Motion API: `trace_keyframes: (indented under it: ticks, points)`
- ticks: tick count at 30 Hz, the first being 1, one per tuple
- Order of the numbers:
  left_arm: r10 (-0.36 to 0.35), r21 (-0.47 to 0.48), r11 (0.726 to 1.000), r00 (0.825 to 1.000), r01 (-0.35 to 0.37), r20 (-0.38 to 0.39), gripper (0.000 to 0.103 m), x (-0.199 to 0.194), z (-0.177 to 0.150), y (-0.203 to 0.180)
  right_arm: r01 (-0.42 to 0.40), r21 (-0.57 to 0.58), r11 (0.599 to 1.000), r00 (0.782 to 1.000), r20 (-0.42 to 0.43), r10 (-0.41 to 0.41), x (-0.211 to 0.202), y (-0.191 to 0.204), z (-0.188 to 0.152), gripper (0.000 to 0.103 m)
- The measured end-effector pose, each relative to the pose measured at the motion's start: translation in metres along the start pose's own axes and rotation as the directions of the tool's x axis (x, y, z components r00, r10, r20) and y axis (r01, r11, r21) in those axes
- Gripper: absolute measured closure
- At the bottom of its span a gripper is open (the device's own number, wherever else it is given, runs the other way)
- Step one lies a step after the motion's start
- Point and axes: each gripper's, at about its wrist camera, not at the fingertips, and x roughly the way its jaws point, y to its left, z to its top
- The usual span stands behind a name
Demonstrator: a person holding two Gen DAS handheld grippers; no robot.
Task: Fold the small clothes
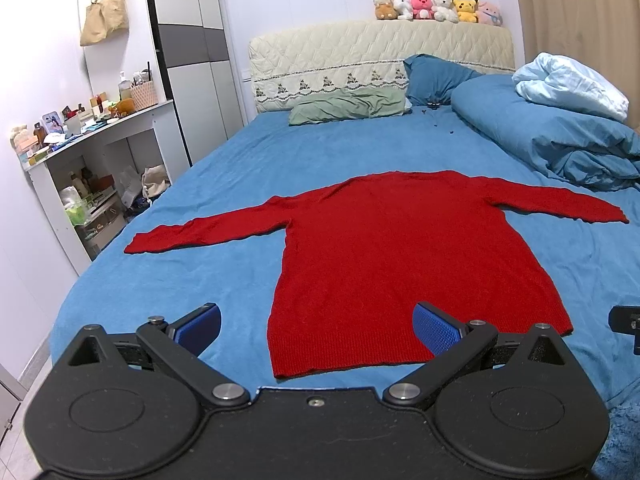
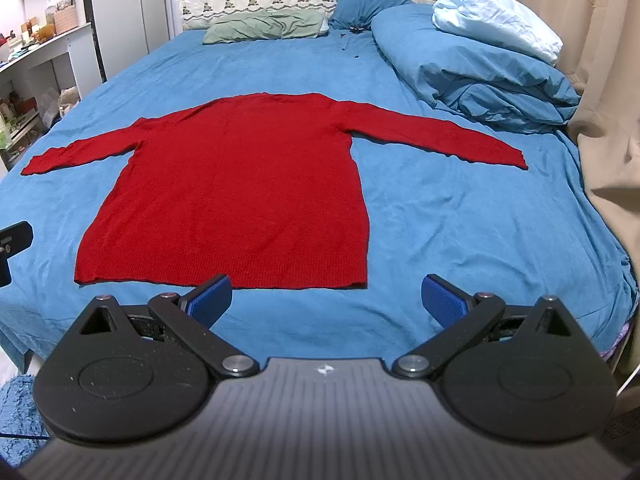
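Observation:
A red long-sleeved sweater [image 1: 392, 252] lies flat on the blue bedsheet [image 1: 208, 184], both sleeves spread out sideways and the hem toward me. It also shows in the right wrist view [image 2: 240, 184]. My left gripper [image 1: 318, 330] is open and empty, hovering above the hem near its left corner. My right gripper [image 2: 328, 300] is open and empty, just in front of the hem near its right corner. Its blue fingertips [image 2: 444, 300] do not touch the cloth.
A rolled blue duvet [image 2: 472, 60] with a pale pillow [image 2: 496, 16] lies at the right. A green pillow [image 2: 268, 26] and the headboard [image 1: 380, 52] are at the far end. A cluttered white shelf [image 1: 92, 140] stands left. A curtain [image 2: 600, 80] hangs right.

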Motion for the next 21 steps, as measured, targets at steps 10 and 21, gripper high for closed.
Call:
trace_keyframes:
  ticks: [10, 21]
  points:
    - [0.003, 0.0, 1.0, 1.0, -0.003, -0.001, 0.0, -0.0003, -0.0003, -0.0003, -0.005, -0.002, 1.0, 1.0, -0.003, 0.005, 0.0012, 0.0007, 0.0, 0.0]
    - [0.003, -0.004, 1.0, 1.0, -0.003, 0.0, 0.0, -0.0009, -0.0005, -0.0005, -0.008, -0.003, 1.0, 1.0, -0.003, 0.008, 0.0003, 0.0028, -0.0009, 0.0]
